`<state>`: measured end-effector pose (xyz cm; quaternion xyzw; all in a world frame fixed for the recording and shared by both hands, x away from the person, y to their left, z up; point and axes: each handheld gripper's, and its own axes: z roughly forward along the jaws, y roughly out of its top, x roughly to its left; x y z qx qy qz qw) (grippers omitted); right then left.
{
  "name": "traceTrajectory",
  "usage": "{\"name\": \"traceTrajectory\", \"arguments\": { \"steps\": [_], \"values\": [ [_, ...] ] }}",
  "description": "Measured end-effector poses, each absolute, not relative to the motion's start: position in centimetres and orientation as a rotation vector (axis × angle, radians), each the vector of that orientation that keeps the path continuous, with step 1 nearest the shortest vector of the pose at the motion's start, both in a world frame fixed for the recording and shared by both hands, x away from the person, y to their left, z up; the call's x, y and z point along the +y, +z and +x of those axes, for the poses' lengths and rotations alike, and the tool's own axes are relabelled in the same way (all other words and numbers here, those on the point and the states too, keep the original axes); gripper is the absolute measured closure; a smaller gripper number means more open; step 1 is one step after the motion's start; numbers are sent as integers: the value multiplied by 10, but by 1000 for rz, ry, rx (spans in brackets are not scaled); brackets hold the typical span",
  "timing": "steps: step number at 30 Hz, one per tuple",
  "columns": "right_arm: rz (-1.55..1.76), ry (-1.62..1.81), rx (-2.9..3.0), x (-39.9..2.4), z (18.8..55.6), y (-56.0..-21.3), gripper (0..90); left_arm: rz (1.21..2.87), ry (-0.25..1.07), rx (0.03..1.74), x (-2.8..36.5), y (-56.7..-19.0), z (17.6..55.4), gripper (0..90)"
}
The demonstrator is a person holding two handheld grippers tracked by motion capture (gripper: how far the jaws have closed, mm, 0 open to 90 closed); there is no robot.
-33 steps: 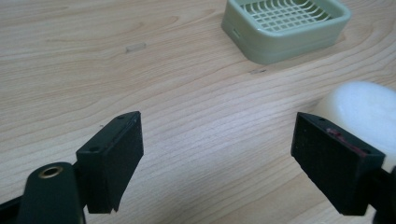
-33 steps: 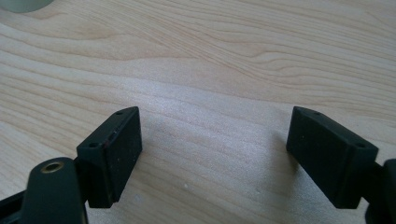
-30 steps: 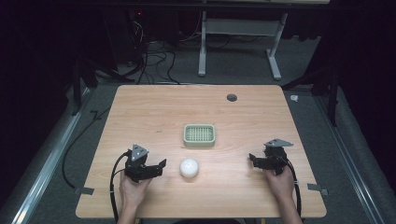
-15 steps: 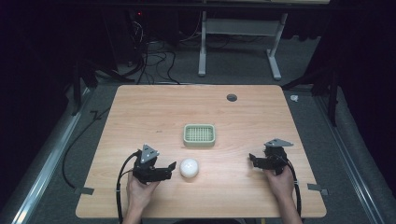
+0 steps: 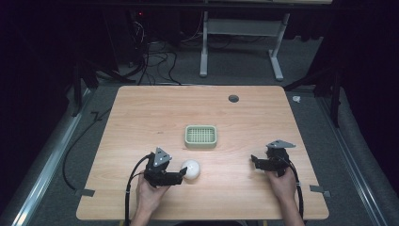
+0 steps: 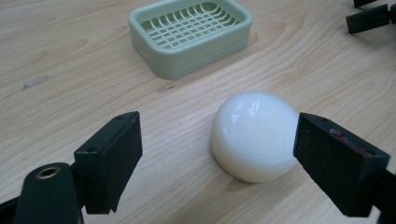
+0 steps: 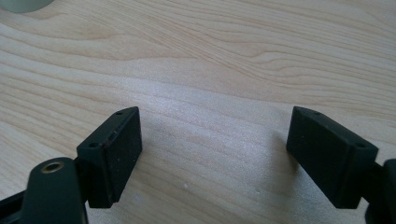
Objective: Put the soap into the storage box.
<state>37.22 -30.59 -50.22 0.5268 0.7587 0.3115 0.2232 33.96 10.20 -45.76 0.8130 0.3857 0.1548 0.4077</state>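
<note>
- Jaws of our left gripper (image 6: pixel 217 156) stand spread wide, and the white soap bar (image 6: pixel 254 135) sits on the wood between them, close to the right-hand jaw; we cannot tell whether that jaw touches it.
- We see the soap bar (image 5: pixel 191 169) in the high view near the front middle of the table (image 5: pixel 141 113), with our left gripper (image 5: pixel 181 173) right up against its left side.
- Part of the bar's far flank is hidden behind the right-hand jaw in the left gripper view, and both jaws are cut off at the bottom edge there.
- Just behind the bar, apart from it, lies the pale green soap dish (image 5: pixel 201 136); the left gripper view shows its slotted grid floor (image 6: pixel 189 23) plainly, which from above is only a faint pattern.
- Our right gripper (image 5: pixel 254 160) rests well to the right of the bar, pointing toward it, with our hand (image 5: pixel 281 183) behind it.
- In the right gripper view our right gripper (image 7: pixel 215 149) is released too, jaws wide apart over bare wood, nothing between them.
- At the top left corner of that view a pale green sliver (image 7: pixel 25 4), cut off by the frame, is too little for us to name surely.
- Dark jaw tips (image 6: pixel 371 16) of the other gripper show at the top right of the left gripper view.
</note>
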Motion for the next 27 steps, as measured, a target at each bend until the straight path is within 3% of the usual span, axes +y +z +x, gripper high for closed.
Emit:
{"name": "traceTrajectory", "arguments": {
  "steps": [27],
  "values": [
    [1454, 859, 2095, -306, 372, -502, 190, 2123, 357, 926, 73, -475, 342, 168]
  ]
}}
